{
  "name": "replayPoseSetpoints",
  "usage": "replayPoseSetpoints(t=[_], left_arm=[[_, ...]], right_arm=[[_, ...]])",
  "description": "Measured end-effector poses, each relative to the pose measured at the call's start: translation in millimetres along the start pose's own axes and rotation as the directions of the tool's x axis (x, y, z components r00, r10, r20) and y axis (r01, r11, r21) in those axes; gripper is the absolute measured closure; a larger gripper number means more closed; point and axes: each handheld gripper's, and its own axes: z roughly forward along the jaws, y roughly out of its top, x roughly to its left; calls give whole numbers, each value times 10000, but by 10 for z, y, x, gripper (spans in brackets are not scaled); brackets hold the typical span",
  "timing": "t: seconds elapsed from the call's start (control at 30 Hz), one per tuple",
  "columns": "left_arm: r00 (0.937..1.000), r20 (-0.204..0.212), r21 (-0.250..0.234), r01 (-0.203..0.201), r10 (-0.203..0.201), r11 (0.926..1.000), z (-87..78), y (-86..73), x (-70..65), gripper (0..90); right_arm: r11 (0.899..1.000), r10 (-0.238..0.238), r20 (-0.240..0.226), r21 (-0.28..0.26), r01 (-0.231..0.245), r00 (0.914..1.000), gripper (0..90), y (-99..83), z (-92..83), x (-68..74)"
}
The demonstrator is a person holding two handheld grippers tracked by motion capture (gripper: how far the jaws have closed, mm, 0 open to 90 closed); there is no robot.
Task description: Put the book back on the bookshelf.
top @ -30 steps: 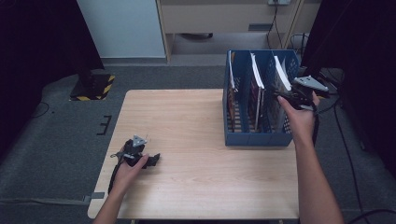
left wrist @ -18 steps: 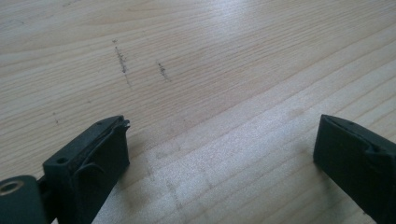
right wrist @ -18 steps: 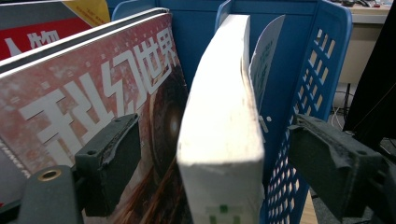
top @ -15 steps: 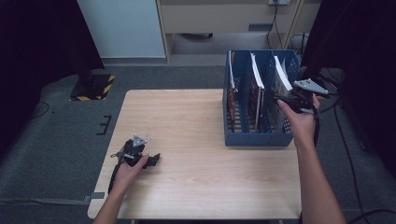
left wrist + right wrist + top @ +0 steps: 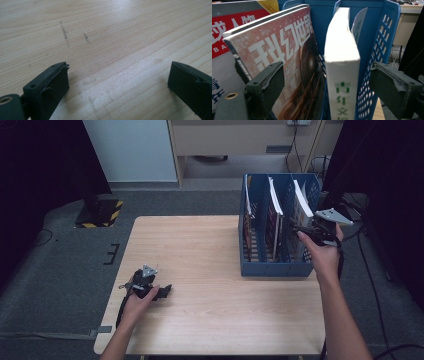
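Note:
A blue file rack [image 5: 272, 269] stands on the right side of the wooden table [image 5: 200, 250]. Upright in it are a red-covered magazine [image 5: 287, 50] and a thick white book [image 5: 342, 70], the book in the rightmost slot [image 5: 302, 202]. My right gripper [image 5: 299, 227] reaches into the rack from its right side. Its jaws have just been opening. In the right gripper view [image 5: 325, 67] they straddle the white book's spine with a gap on both sides. My left gripper [image 5: 162, 292] rests on the table at the front left, open [image 5: 117, 67] with only bare wood between its jaws.
More books [image 5: 247, 215] stand in the rack's left slots [image 5: 227, 32]. The blue mesh wall [image 5: 384, 32] lies just inside my right jaw. Grey carpet surrounds the table, and a black stand with a yellow-striped base [image 5: 97, 212] is at the back left.
The right hand has shifted only slightly beside the rack. The left hand and its gripper have stayed where they were.

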Motion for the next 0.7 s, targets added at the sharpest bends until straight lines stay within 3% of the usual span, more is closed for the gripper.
replayPoseSetpoints(t=[0.7], left_arm=[[10000,4,9,8,-8,10000,1,1,0,23]], right_arm=[[9997,201,-300,127,-198,9993,91,-162,-219,51]])
